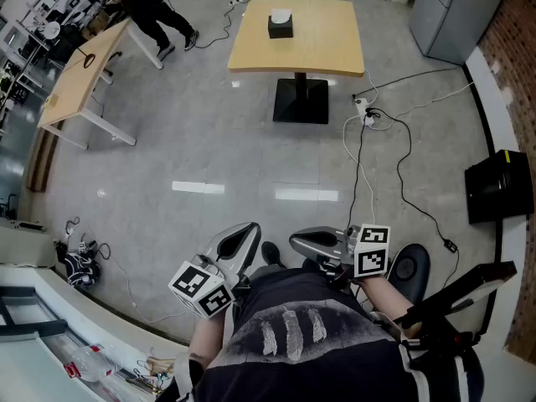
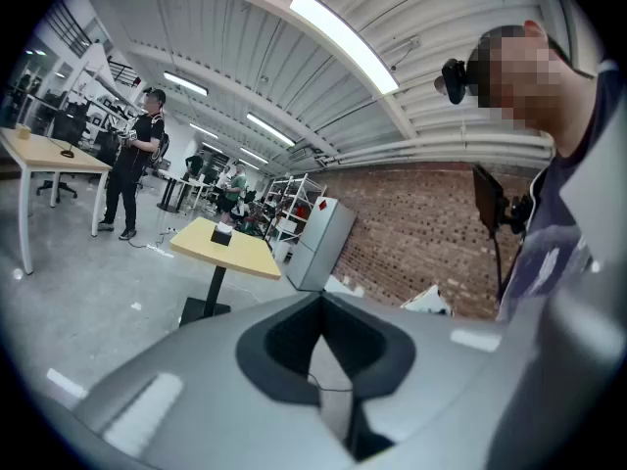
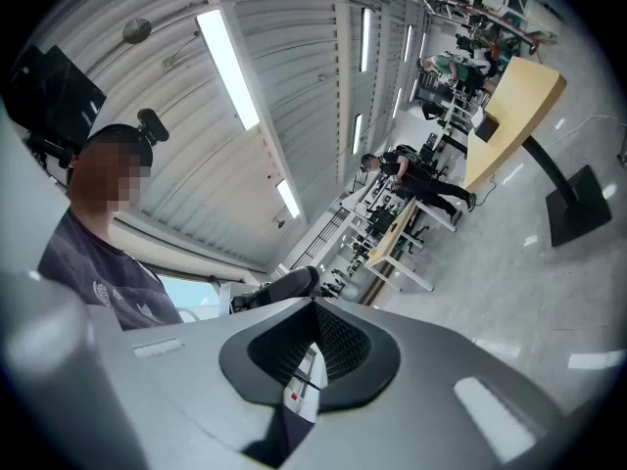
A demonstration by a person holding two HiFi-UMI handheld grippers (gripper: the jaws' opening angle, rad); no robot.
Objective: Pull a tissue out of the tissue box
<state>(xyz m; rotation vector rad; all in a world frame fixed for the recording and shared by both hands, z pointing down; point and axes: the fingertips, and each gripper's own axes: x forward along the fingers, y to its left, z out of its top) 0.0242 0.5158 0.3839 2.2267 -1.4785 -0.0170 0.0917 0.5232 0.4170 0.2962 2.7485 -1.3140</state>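
A black tissue box with a white tissue sticking out of its top stands on a small yellow pedestal table, far across the floor. Both grippers are held close to the person's body, well short of the table. My left gripper is shut with nothing in it. My right gripper is beside it, jaws together and empty. In the left gripper view the gripper points toward the table, where the box shows small. In the right gripper view the gripper is rolled sideways, and the box cannot be made out.
Grey floor lies between me and the table. Cables and a power strip trail to the right of the table's base. A long desk and a standing person are at the back left. A black case sits by the right wall.
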